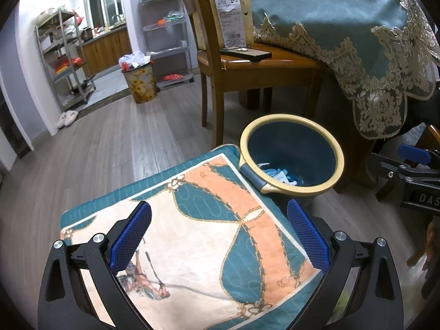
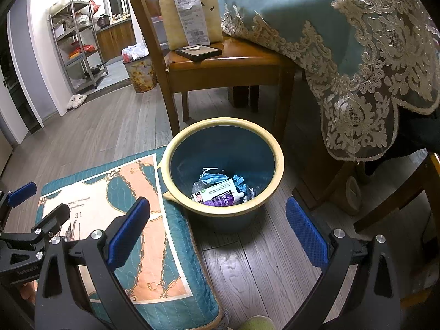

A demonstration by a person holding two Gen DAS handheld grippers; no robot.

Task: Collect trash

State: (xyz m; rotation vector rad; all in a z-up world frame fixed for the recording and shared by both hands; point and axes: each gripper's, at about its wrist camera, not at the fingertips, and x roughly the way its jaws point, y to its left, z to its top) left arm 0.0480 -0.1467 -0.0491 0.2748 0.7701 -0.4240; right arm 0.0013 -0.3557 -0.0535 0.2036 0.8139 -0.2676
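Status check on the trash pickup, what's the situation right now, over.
Left gripper open, empty, over the cushion. Right gripper open, empty, facing the bin. Trash already in the bin bottom. Nothing blocking the bin mouth.

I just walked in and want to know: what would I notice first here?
The blue bin with a cream rim on the wood floor, holding a face mask and a purple tube. Left of it lies a teal-and-peach cushion; a lace-edged tablecloth hangs right.

I read "3.5" on the white paper receipt (image 2: pixel 189 11) stuck to the far brown paper bag (image 2: pixel 167 11), and "LE" on my near teal-and-orange quilted cushion (image 2: pixel 78 214).
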